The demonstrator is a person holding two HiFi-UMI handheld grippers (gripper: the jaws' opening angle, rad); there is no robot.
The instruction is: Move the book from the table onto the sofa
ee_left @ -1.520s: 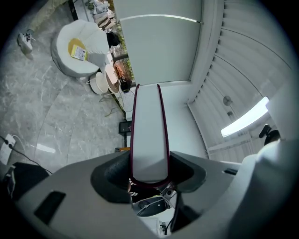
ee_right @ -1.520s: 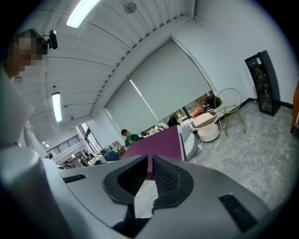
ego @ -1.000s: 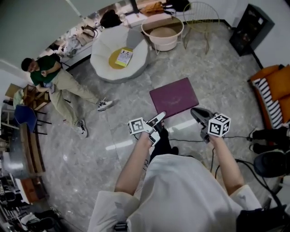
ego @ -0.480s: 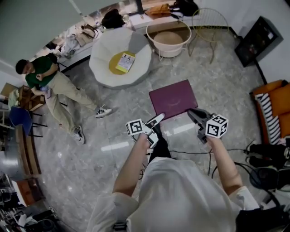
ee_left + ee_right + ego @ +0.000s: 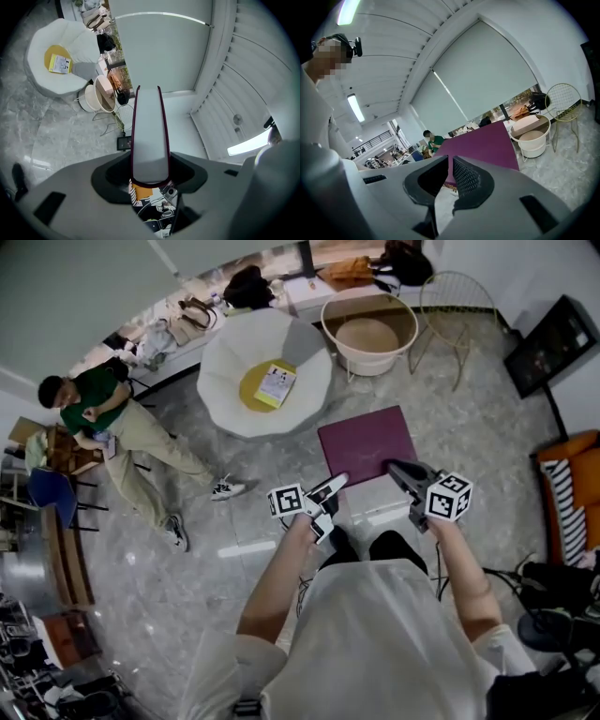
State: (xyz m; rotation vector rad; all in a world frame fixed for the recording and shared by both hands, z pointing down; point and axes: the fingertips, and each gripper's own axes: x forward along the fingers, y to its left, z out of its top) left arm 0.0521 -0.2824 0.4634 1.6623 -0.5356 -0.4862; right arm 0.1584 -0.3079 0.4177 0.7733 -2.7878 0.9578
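1. The book (image 5: 364, 443) is a broad purple volume. It hangs roughly flat in the air in front of the person, above the grey stone floor (image 5: 469, 409). It is off any worktop and well apart from the orange sofa (image 5: 579, 474) at the head view's right edge.
2. It looks stiff, with a smooth cover that is probably slick, and I judge it moderately heavy. Held by its near edge, the wide face will lever downward on the fingers. The sound hold is at both near corners, set deep across covers and pages, so it can neither swing nor fan open.
3. The left gripper (image 5: 330, 488) is at the near left corner. Its fingers stand middling-wide, clamped across the book's thickness. In the left gripper view the pale page block, edged in maroon, runs straight out between them. The left forearm (image 5: 281, 568) reaches forward with the gripper about level.
4. The right gripper (image 5: 405, 472) is at the near right corner with its fingers narrow, almost together. Purple cover shows at the foot of their gap and spreads away beyond. I judge this a thin pinch and the weaker of the two holds. The right forearm (image 5: 459, 568) is also extended, with the gripper tipped slightly downward.
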